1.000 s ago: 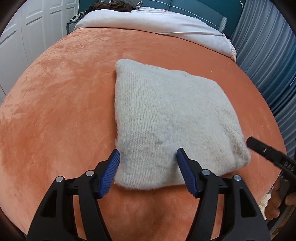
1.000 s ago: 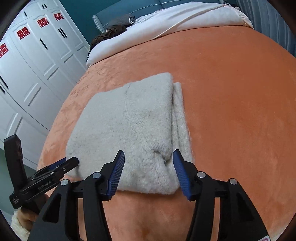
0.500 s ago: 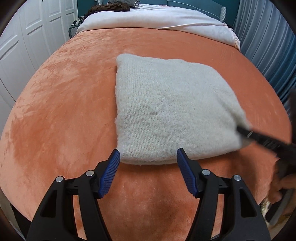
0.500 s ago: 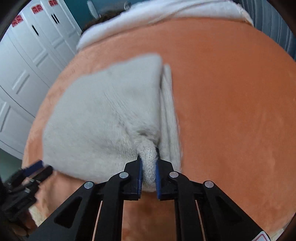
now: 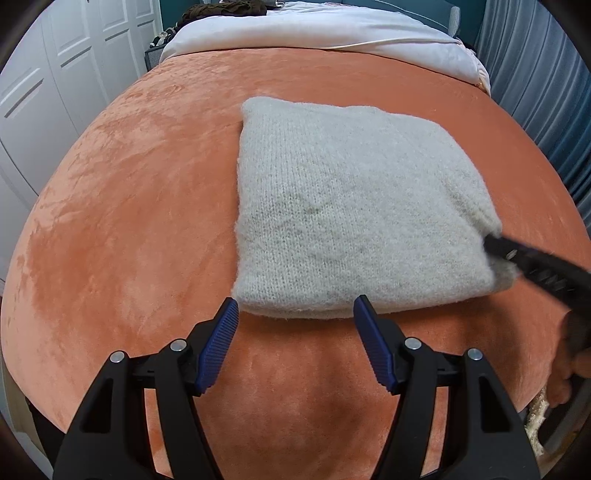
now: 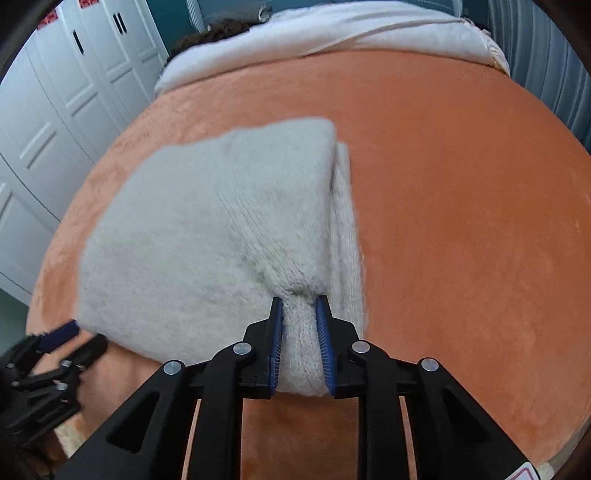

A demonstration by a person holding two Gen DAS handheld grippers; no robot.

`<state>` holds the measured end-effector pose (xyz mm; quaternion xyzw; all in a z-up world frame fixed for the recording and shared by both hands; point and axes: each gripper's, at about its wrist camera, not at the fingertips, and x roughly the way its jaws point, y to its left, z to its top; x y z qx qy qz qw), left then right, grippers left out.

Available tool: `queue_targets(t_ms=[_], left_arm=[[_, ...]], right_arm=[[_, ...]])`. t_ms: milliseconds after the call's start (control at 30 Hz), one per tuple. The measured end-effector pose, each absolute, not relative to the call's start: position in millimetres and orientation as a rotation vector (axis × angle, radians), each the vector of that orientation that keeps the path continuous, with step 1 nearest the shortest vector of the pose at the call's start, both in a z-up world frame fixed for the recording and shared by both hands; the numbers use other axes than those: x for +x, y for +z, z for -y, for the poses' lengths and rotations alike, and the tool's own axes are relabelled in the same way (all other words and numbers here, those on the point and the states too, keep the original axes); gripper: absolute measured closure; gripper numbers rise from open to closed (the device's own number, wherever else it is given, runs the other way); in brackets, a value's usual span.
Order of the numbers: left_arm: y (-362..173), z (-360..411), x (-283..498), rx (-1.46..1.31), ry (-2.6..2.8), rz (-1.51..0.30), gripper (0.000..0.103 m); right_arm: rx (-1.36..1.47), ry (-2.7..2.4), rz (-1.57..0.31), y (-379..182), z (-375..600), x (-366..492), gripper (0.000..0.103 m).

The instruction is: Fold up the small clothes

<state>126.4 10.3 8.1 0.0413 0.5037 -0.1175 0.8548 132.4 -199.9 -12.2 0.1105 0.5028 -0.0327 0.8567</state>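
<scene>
Sweater (image 5: 347,206), pale grey knit, folded into a thick square on orange blanket (image 5: 129,221). Lies just ahead of left gripper (image 5: 295,332), near edge almost level with the blue fingertips (image 5: 221,336) but not between them. Left jaws spread wide, nothing held, hovering over bare blanket just short of the fold.

Right gripper (image 6: 300,336) at the sweater's near right corner, pointing steeply down. Bunched ridge of knit pinched up between the blue pads (image 6: 277,347), both pads pressing on wool; jaws narrow and opening slightly at this moment, fabric between them. From the left wrist view, right gripper (image 5: 496,249) seen as a dark blurred bar reaching in from the right edge onto that same corner, hand (image 5: 565,373) behind it, low at the frame's right side.

From the right wrist view, folded layers stacked along the sweater's right edge, a narrower lower layer peeking out beside the top one. Left gripper (image 6: 70,332) at far left of that view, blurred, beside the sweater's near left corner; contact not clear.

Beyond the sweater, past both grippers: white duvet (image 5: 314,33) bunched across the far end of the bed. White wardrobe doors (image 6: 55,110) off to the left, blue curtain (image 5: 546,92) to the right.
</scene>
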Motion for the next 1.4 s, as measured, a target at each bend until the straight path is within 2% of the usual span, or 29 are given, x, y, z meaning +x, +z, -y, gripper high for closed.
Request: queue_targets(t_ms=[67, 200, 267, 333, 400, 500, 567, 867, 967, 1033, 1133, 1400], left_arm=[[9, -9, 125, 0.095, -0.244, -1.058, 0.04], [15, -9, 118, 0.139, -0.217, -1.015, 0.034], [17, -7, 113, 0.15, -0.205, -0.999, 0.032], [19, -4, 106, 0.153, -0.203, -0.985, 0.031], [22, 0, 97, 0.158, -0.197, -0.96, 0.026], [24, 4, 78, 0.147, -0.182, -0.921, 0.015], [21, 6, 68, 0.131, -0.178, -0.914, 0.012], [-43, 7, 20, 0.137, -0.148, -0.937, 0.012], [-51, 4, 11, 0.117, -0.135, -0.869, 0.006], [-54, 4, 12, 0.115, -0.136, -0.854, 0.005], [-59, 4, 14, 0.104, -0.136, -0.85, 0.005], [-58, 6, 14, 0.1, -0.136, -0.848, 0.005]], right_arm=[[0.222, -0.069, -1.048, -15, 200, 130, 0.083], [0.25, -0.075, -0.969, 16, 199, 108, 0.08], [0.239, -0.102, -0.922, 29, 196, 89, 0.068], [0.242, -0.13, -0.894, 33, 197, 70, 0.049], [0.242, -0.164, -0.864, 33, 197, 52, 0.045], [0.261, -0.212, -0.845, 26, 195, 29, 0.041], [0.265, -0.232, -0.843, 18, 191, 20, 0.04], [0.213, -0.211, -0.875, -44, 166, -18, 0.036], [0.169, -0.203, -0.818, -58, 160, -28, 0.028], [0.15, -0.186, -0.833, -61, 156, -24, 0.016], [0.119, -0.188, -0.846, -65, 148, -21, 0.012], [0.133, -0.195, -0.849, -67, 150, -19, 0.011]])
